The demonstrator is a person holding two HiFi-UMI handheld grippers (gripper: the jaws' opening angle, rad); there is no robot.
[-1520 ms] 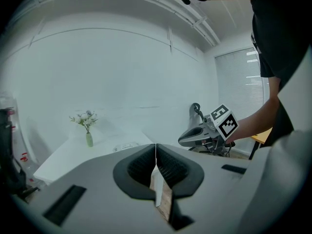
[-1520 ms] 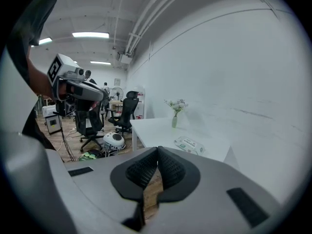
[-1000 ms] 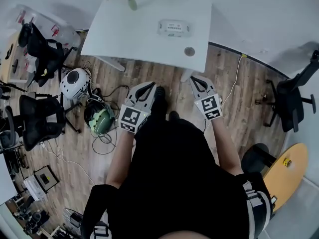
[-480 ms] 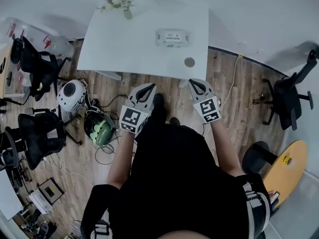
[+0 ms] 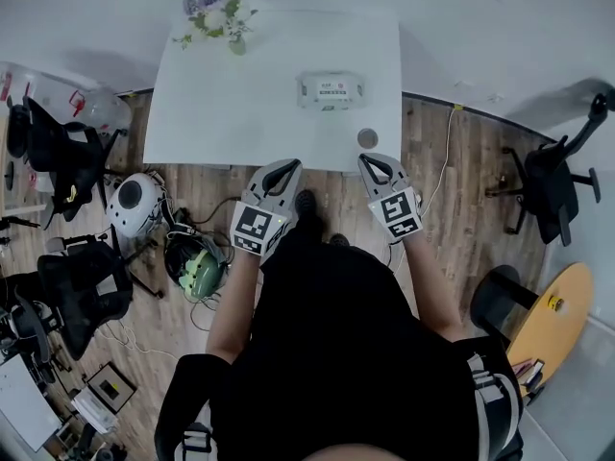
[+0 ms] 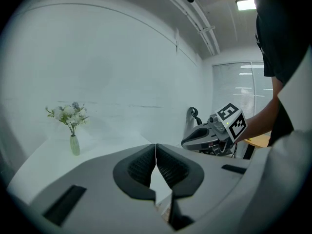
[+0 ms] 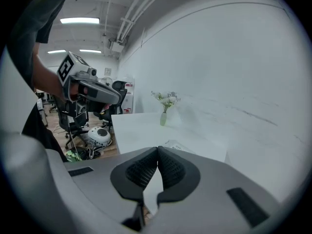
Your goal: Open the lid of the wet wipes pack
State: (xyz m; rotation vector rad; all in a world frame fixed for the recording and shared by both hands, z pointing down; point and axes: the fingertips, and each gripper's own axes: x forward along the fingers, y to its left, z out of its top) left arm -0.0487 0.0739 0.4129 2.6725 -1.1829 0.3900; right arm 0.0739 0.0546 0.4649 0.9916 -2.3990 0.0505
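Nearer now, white table (image 5: 240, 104) on wood floor (image 5: 461, 190); left tool (image 5: 284, 165), right tool (image 5: 370, 159) pressed together.

- The person has moved closer to the table (image 5: 240, 104). A second ago a strip of wooden floor (image 5: 452, 190) lay between its near edge and the gripper tips; now that edge meets them.
- The left gripper (image 5: 284, 168) and right gripper (image 5: 373, 159) no longer hang over bare floor; their tips reach the table's edge.
- The wipes pack (image 5: 332, 90) has come nearer to both grippers.
- The vase of flowers (image 5: 213, 12), earlier cut off at the top of the head view, now shows whole.
- The round disc (image 5: 367, 138) on the table now lies just beside the right gripper's tip.
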